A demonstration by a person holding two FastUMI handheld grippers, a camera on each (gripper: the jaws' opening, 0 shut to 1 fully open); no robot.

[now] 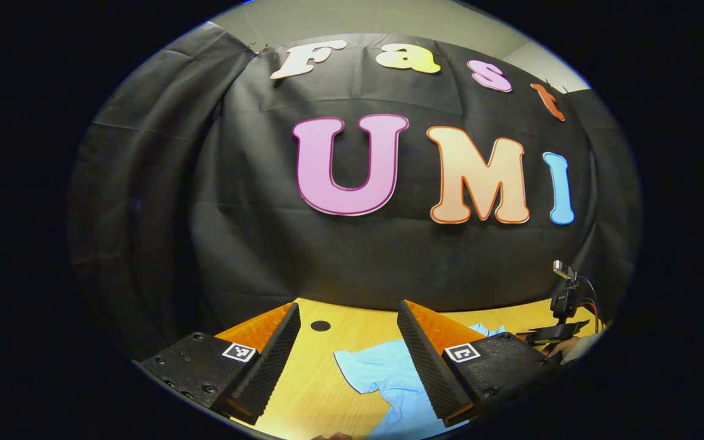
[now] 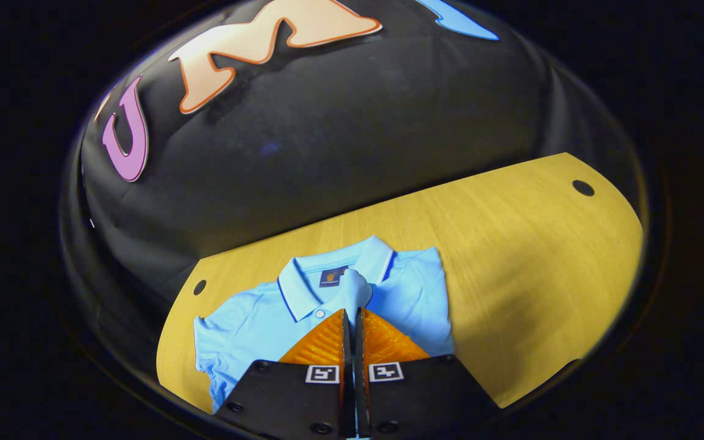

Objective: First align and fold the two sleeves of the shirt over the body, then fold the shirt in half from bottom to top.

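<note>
Blue shirt (image 2: 401,293) sleeve pinched by right claw (image 2: 352,318); left claw (image 1: 349,330) spread w/ nothing between, above table (image 1: 303,391).

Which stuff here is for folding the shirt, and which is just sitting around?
For the job:
- light blue polo shirt
- right hand-held gripper, shut on a pinch of shirt fabric
- left hand-held gripper, open above the table

Just there:
- wooden table
- small camera on a stand

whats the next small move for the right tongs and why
Probably lower and release: the right tongs are shut on a pinched fold of the light blue polo shirt, held over its collar on the wooden table, so that sleeve seems folded across.
</note>
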